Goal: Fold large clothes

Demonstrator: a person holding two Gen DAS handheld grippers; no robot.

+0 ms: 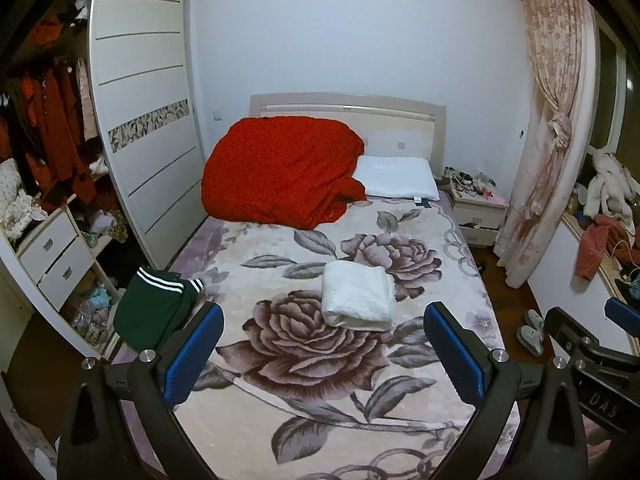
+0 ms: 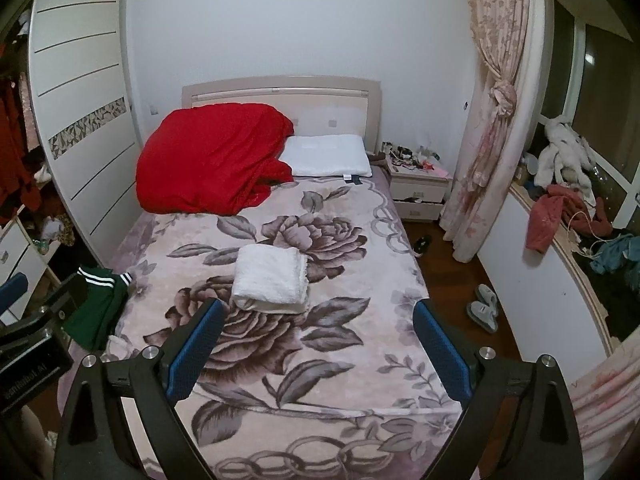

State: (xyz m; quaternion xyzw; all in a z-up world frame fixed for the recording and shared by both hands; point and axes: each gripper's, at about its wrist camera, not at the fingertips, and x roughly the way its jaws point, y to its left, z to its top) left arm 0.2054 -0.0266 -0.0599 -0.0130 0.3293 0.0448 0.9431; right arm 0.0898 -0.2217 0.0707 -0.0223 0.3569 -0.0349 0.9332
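Both of your claws are spread wide and hold nothing: the left claw (image 1: 323, 354) and the right claw (image 2: 318, 350) hang above the foot of the bed (image 2: 360, 360), well apart from any cloth.

Straight ahead of both claws, between their fingers and a little beyond, lies a white fleecy garment (image 1: 357, 295), already folded into a neat thick square on the flowered blanket (image 1: 320, 400). It looks done; leave it alone unless it needs squaring.

Off to the left of your left claw, at the bed's edge, is a dark green garment with white stripes (image 1: 154, 308), rumpled and partly hanging over the side. That seems the likely next piece. It looks like soft knit sportswear: light, limp, not slippery, and sure to sag wherever you do not support it. Take hold at the striped band, one claw near each end of it, pinching a single layer if you can, then draw it onto the blanket to spread it flat.

Far ahead, against the headboard, the big red quilt (image 1: 280, 172) is bulky and probably heavy.
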